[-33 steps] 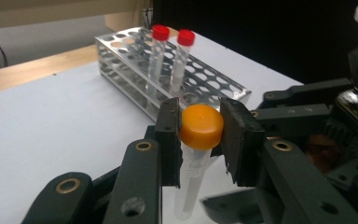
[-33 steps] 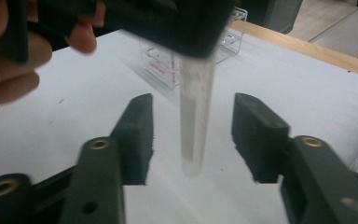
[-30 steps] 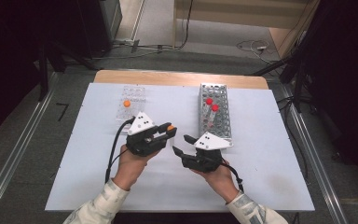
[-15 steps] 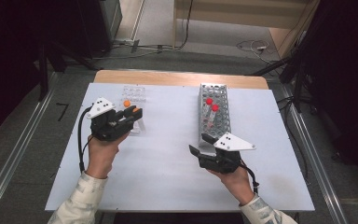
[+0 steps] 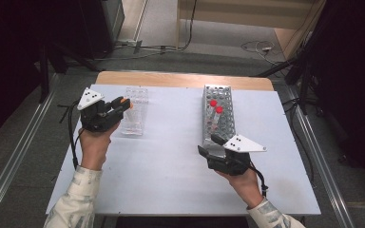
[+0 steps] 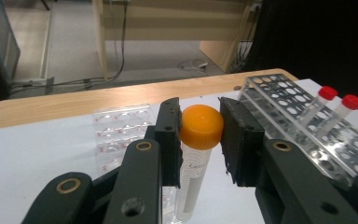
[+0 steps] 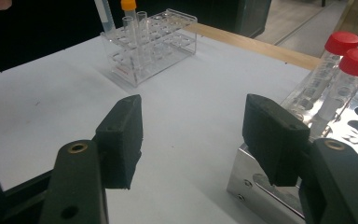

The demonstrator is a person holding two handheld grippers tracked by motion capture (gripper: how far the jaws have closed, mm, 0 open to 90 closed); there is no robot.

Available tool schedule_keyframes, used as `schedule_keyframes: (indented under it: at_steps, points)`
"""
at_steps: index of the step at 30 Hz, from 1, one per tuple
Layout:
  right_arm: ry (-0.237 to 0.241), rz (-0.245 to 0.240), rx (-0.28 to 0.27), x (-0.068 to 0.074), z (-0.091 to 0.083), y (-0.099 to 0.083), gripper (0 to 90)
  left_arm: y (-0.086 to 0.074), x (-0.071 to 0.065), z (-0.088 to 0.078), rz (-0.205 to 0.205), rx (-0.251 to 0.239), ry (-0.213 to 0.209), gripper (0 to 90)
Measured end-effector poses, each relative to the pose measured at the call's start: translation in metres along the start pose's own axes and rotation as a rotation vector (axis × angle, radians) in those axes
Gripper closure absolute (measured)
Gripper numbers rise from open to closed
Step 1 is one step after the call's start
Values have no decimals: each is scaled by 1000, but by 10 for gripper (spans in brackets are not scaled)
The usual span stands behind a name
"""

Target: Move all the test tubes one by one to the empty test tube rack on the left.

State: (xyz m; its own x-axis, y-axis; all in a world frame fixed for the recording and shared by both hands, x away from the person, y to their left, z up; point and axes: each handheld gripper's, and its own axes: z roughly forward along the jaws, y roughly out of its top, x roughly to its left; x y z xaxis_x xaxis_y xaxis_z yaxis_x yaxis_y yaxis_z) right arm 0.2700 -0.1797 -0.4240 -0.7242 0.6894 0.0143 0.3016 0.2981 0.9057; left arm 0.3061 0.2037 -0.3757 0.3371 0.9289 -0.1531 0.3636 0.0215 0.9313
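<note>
Left tongs (image 6: 200,140) are clamped on an orange-capped tube (image 6: 199,140), pads squeezing it right at the cap, tube hanging down btwn the jaws. In the high view the left tongs (image 5: 119,107) sit over the clear plastic rack (image 5: 135,111) on the left side of the counter (image 5: 171,156), so the tube is up in the air at that rack, not in a slot afaict. The right gripper view shows the same clear rack (image 7: 151,42) w/ the orange cap above its far end.

Right tongs (image 7: 193,135) are let go, nothing btwn them, and the jaws have just been opening a bit more. They hover right at the near end of the metal rack (image 5: 218,116), which has two red-capped tubes (image 5: 216,108) standing in it. The racks are well apart.
</note>
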Motion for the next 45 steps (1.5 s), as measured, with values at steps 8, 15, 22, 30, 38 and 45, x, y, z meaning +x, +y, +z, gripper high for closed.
schedule_keyframes:
  at_steps: [8,15,22,30,38,45]
  points:
    - [-7,8,-2,-2,0,0,366,2,3,6,24,-11,45,699]
    - [-8,10,-4,-2,0,0,366,1,3,12,43,1,71,699]
    - [-9,12,-10,-2,-1,1,366,-2,1,18,54,9,83,699]
    - [-10,6,-9,-2,-1,1,366,-13,1,25,70,21,109,697]
    - [-11,2,-4,-1,0,1,366,-24,0,33,78,41,126,696]
    - [-11,1,0,-2,0,0,366,-30,4,35,62,57,139,675]
